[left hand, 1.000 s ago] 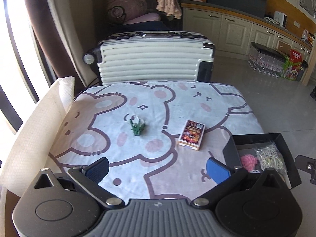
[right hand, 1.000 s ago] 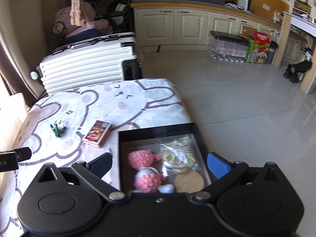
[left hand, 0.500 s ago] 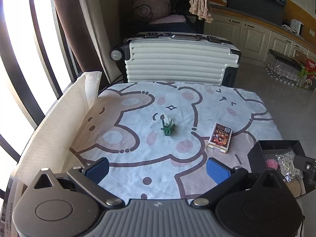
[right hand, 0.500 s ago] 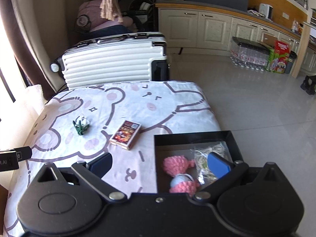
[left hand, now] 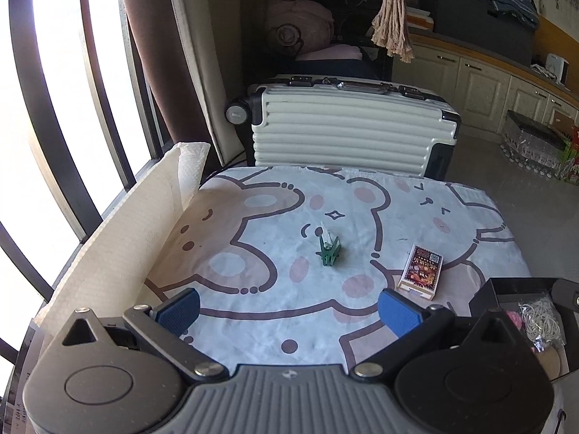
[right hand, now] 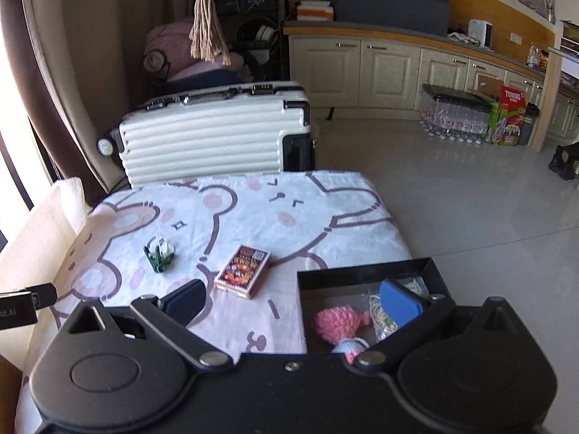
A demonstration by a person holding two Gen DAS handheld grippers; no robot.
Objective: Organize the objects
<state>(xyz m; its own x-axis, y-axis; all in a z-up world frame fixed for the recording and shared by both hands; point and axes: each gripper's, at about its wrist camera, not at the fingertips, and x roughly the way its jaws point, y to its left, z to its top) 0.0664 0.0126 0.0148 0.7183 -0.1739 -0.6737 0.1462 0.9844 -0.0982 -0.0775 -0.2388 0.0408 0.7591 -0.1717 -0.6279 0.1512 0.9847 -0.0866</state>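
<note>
A green clip [left hand: 328, 251] [right hand: 159, 255] lies mid-table on the bear-print cloth [left hand: 275, 217]. To its right rests a small card box [left hand: 421, 267] [right hand: 243, 270]. A black tray [right hand: 365, 276] [left hand: 485, 294] at the table's right front holds a pink crocheted toy [right hand: 334, 323] and a bag of rubber bands [left hand: 541, 316]. My left gripper [left hand: 288, 311] hovers open over the near cloth, nothing between its fingers. My right gripper [right hand: 292, 300] is open too, its right fingertip over the tray, its left beside the card box.
A white ribbed suitcase [left hand: 347, 133] stands behind the table. A white foam sheet [left hand: 119, 231] leans along the left edge by the window bars. Tiled floor [right hand: 470, 199] lies to the right, with cabinets and a pack of bottles [right hand: 456, 115] beyond.
Both grippers have swung left and pulled back; the tray has slid toward the right edge of each view. The clip and card box lie where they were.
</note>
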